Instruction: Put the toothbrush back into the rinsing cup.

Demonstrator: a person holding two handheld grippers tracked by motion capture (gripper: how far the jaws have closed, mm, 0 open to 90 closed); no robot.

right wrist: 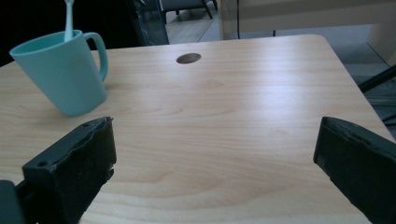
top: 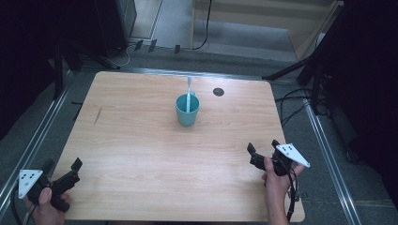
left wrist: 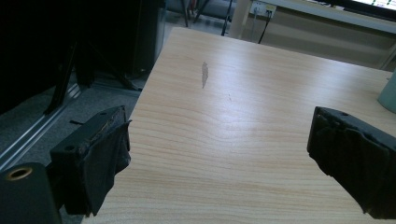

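A teal mug (top: 187, 110) stands upright on the far middle of the wooden table (top: 141, 140), with a light blue toothbrush (top: 189, 91) standing in it. The right gripper view has the mug (right wrist: 63, 72) at upper left with the toothbrush handle (right wrist: 68, 18) sticking out. My left gripper (top: 62, 164) rests open at the near left corner, held by a hand, nothing between its jaws. My right gripper (top: 263, 146) is open near the front right edge, also empty. In the left gripper view, the left gripper (left wrist: 219, 154) faces bare wood, with a sliver of the mug (left wrist: 388, 93) at the right edge.
A round cable hole (top: 218, 92) sits in the table near the far edge, right of the mug. A dark smear (top: 97, 115) marks the wood at the left. Black stands and cables (top: 300, 75) surround the table on the floor.
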